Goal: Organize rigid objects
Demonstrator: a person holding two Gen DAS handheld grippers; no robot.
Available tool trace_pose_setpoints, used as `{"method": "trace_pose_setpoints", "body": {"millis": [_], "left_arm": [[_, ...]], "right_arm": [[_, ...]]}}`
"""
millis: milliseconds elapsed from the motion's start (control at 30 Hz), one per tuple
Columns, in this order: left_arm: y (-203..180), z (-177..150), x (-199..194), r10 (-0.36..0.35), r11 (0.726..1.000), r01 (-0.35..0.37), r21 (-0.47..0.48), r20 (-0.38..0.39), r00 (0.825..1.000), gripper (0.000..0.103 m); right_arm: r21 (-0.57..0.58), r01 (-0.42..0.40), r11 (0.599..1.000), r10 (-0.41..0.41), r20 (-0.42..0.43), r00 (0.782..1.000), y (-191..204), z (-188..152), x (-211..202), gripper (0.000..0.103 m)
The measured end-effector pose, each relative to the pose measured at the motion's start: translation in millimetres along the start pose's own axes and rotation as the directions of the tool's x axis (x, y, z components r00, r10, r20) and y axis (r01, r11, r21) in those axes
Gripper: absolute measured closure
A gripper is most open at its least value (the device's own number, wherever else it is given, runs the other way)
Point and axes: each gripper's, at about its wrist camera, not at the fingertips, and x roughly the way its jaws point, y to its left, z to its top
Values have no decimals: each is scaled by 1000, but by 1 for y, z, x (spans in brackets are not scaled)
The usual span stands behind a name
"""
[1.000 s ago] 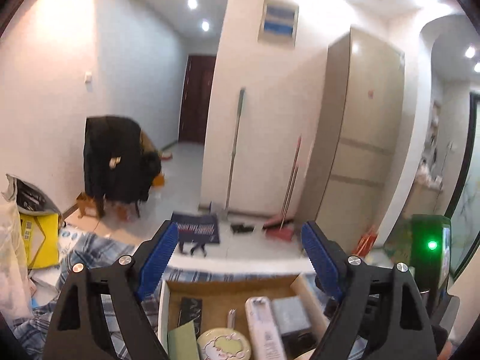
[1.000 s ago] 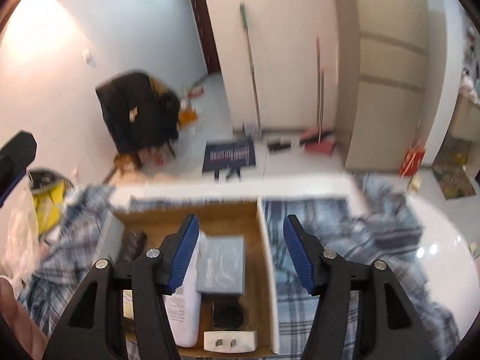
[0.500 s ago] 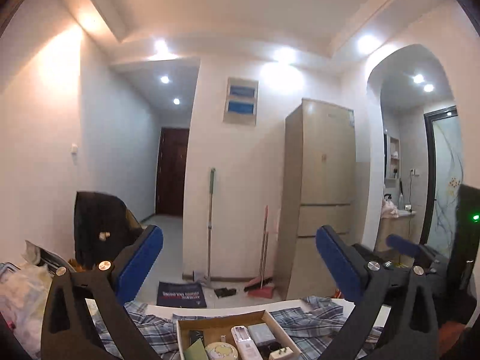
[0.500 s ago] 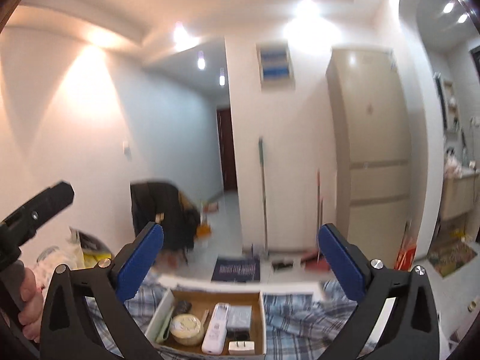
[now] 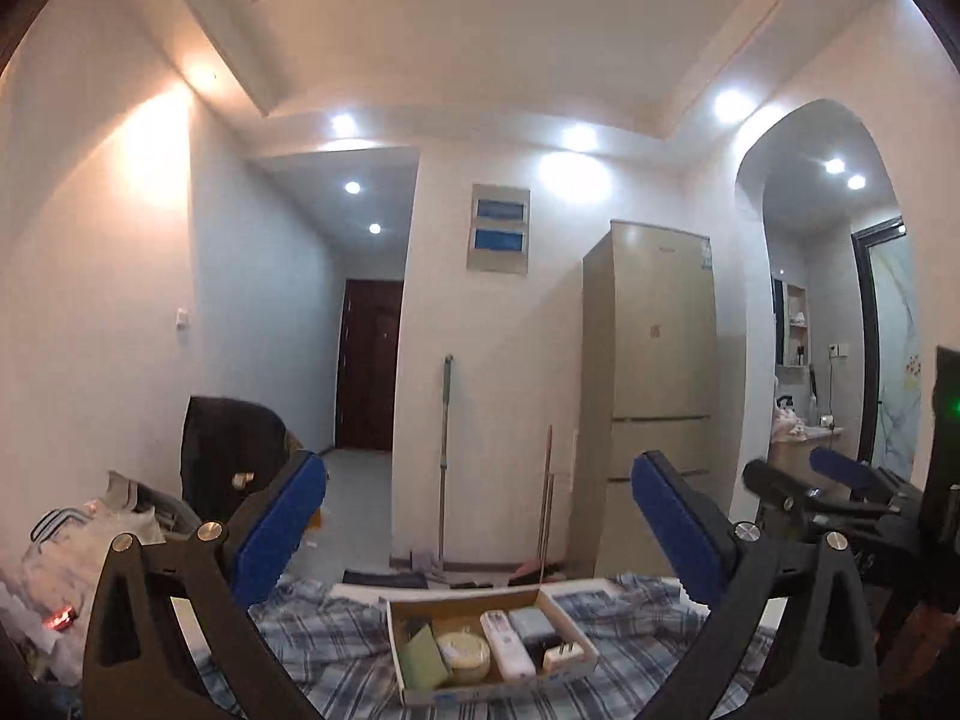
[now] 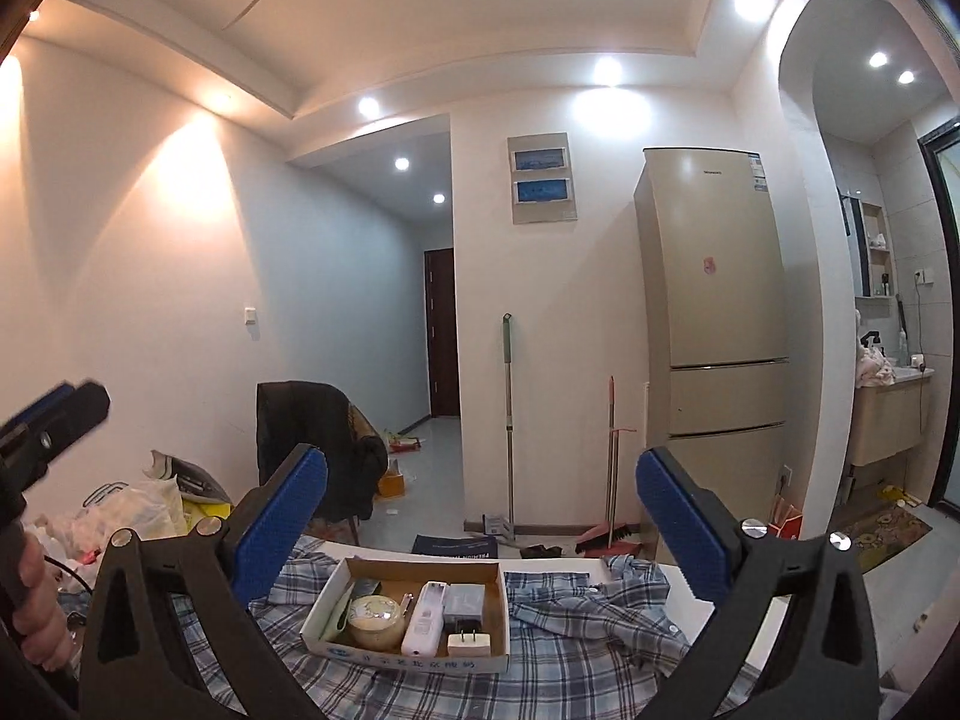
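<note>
Standing back from the table, both grippers, left (image 5: 477, 522) and right (image 6: 480, 516), hang with jaws spread wide and empty. At six o'clock below them sits the cardboard box (image 6: 414, 657) on the checked cloth (image 6: 576, 654), holding a round tin (image 6: 376, 619), a white remote (image 6: 425, 618) and a plug (image 6: 469, 642). These look light, stiff and smooth; I'd pinch the remote across its narrow sides.

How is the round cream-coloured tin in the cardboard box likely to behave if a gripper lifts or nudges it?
The round tin looks rigid, so it probably won't deform. Its curved wall may slip between flat pads. Lying flat, it seems unlikely to tip, and the white remote beside it would probably block sliding.
</note>
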Motion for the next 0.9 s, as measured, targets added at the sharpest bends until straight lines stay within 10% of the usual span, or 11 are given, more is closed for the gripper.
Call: {"method": "trace_pose_setpoints", "body": {"millis": [567, 900], "left_arm": [[11, -136, 38, 90, 994, -85, 69, -73, 993, 0], [12, -152, 40, 101, 993, -94, 71, -92, 991, 0]], "right_arm": [[-53, 23, 998, -24, 0, 1000, 6, -107, 21, 0], [-87, 33, 996, -34, -16, 999, 8, -132, 23, 0]]}}
